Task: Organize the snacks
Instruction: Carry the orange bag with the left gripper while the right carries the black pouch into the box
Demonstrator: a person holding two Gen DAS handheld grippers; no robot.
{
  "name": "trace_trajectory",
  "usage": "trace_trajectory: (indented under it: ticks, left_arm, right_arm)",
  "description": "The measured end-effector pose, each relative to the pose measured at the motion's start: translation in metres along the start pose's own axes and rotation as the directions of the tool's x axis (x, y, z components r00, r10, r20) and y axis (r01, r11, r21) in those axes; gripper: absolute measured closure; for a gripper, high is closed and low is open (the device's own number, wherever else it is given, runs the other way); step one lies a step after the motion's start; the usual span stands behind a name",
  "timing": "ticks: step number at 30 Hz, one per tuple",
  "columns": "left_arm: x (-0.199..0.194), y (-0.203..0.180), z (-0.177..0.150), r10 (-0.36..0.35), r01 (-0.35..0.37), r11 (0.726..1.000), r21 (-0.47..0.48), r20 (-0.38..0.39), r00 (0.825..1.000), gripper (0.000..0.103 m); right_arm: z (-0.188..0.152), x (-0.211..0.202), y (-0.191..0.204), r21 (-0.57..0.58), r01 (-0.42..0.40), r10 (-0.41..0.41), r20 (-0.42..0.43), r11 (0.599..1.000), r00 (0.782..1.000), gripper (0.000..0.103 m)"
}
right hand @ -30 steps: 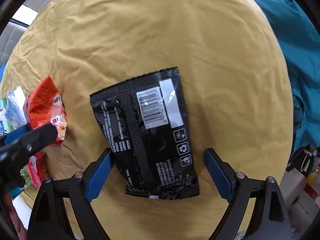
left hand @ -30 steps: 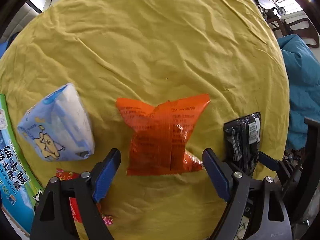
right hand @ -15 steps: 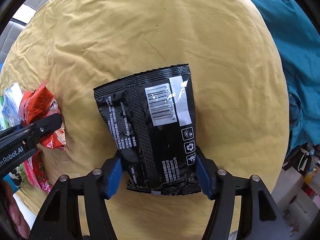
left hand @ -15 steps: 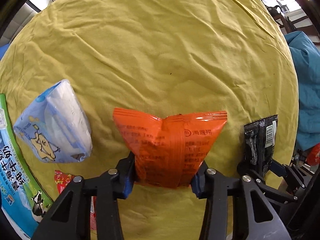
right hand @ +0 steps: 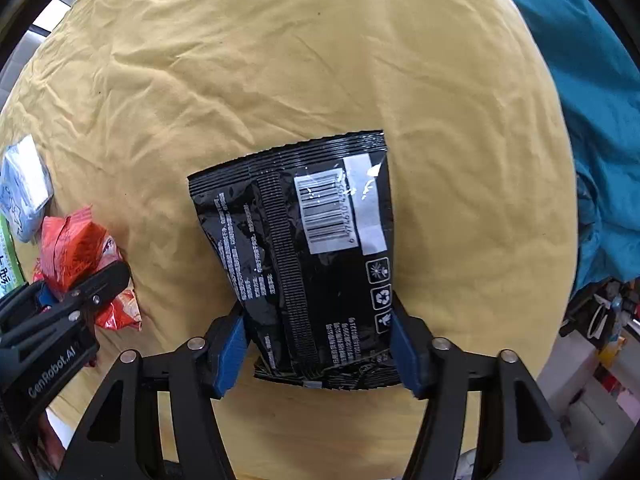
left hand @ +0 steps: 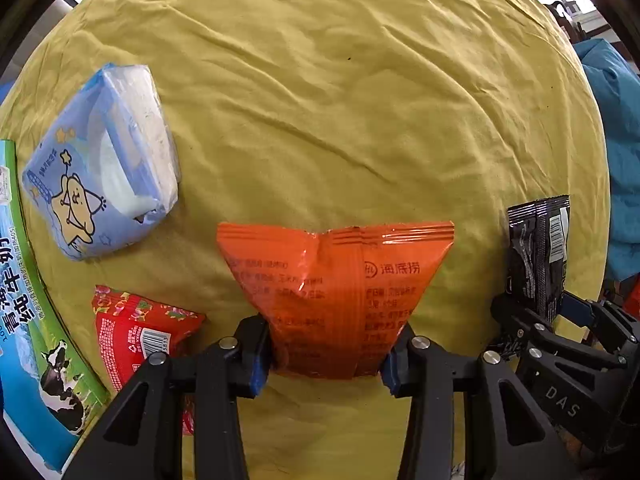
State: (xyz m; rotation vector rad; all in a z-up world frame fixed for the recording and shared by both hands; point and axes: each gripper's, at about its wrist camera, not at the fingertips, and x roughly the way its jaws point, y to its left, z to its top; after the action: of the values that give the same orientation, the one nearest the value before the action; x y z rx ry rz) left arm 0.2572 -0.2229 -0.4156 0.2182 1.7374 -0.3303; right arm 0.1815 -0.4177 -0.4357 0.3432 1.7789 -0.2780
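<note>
On my left wrist view, the left tongs point(left hand: 325, 354) have just closed and clamp the orange snack bag point(left hand: 336, 292) at 6 o'clock above the yellow-clothed desk point(left hand: 320, 100). On my right wrist view, the right tongs point(right hand: 320, 354) clamp the black snack bag point(right hand: 308, 252), centre frame.

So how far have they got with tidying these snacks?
Early on, it seems. Nothing looks sorted yet: the blue pack and red packet lie loose on the yellow cloth, beside a milk carton. In hand: the left gripper has just clamped the orange bag, and the right gripper the black bag. Left: placing both, then the loose ones.
</note>
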Motion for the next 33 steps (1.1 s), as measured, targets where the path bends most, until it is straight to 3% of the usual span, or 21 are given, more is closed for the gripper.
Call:
trace_trajectory:
  ticks: [6, 9, 13, 18, 27, 33]
  left_arm:
    - [0.006, -0.009, 0.009, 0.019, -0.019, 1.0, 0.007, 0.003, 1.0, 0.063]
    - [0.005, -0.013, 0.011, 0.013, -0.013, 1.0, -0.005, 0.011, 1.0, 0.063]
    - [-0.011, -0.002, 0.005, 0.009, -0.009, 1.0, 0.001, 0.028, 1.0, 0.064]
    - [-0.045, 0.003, -0.012, 0.023, -0.025, 0.999, 0.022, 0.107, 0.994, 0.064]
    - [-0.126, 0.038, -0.048, -0.009, 0.017, 1.0, -0.025, 0.266, 0.964, 0.064]
    - [-0.173, 0.078, -0.072, 0.0, 0.03, 0.996, -0.079, 0.349, 0.937, 0.064]
  right_arm:
    - [0.001, 0.008, -0.003, 0.008, 0.008, -0.008, -0.013, 1.0, 1.0, 0.033]
    - [0.003, 0.004, 0.002, -0.009, 0.014, -0.014, 0.0, 1.0, 1.0, 0.038]
    - [-0.009, -0.01, 0.007, -0.012, 0.011, -0.011, 0.03, 1.0, 0.999, 0.043]
    - [-0.026, -0.04, 0.012, -0.02, -0.02, 0.022, 0.095, 1.0, 0.995, 0.044]
    - [-0.074, -0.116, 0.057, -0.082, -0.097, 0.112, 0.218, 0.992, 0.97, 0.044]
    - [-0.081, -0.172, 0.093, -0.169, -0.1, 0.144, 0.273, 0.981, 0.951, 0.044]
